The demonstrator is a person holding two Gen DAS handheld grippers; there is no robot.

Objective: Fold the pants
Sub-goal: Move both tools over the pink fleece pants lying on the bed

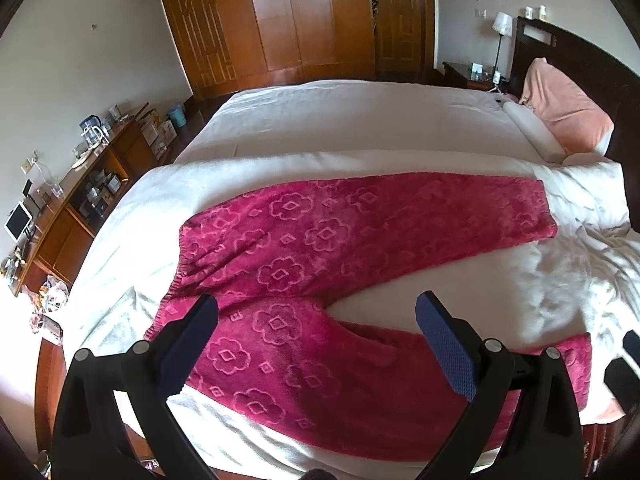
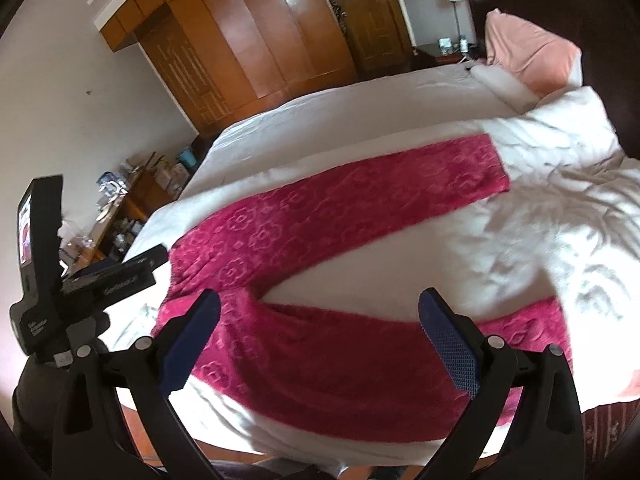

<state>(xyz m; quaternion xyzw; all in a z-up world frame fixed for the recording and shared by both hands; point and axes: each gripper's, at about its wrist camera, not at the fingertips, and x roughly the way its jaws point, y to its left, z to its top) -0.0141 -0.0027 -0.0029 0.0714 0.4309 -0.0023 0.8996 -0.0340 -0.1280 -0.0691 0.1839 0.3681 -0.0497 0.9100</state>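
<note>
Magenta fleece pants with a raised flower pattern lie flat on a white blanket. The waistband is at the left and the two legs spread rightward in a V. My left gripper hovers open over the near leg by the crotch, holding nothing. In the right wrist view the same pants stretch across the bed. My right gripper is open above the near leg, with nothing between its blue pads. The left gripper's body shows at the left edge, near the waistband.
The bed fills most of the view, with a pink pillow and dark headboard at the right. A wooden wardrobe stands behind. A cluttered low cabinet lines the left wall. A nightstand with a lamp sits far right.
</note>
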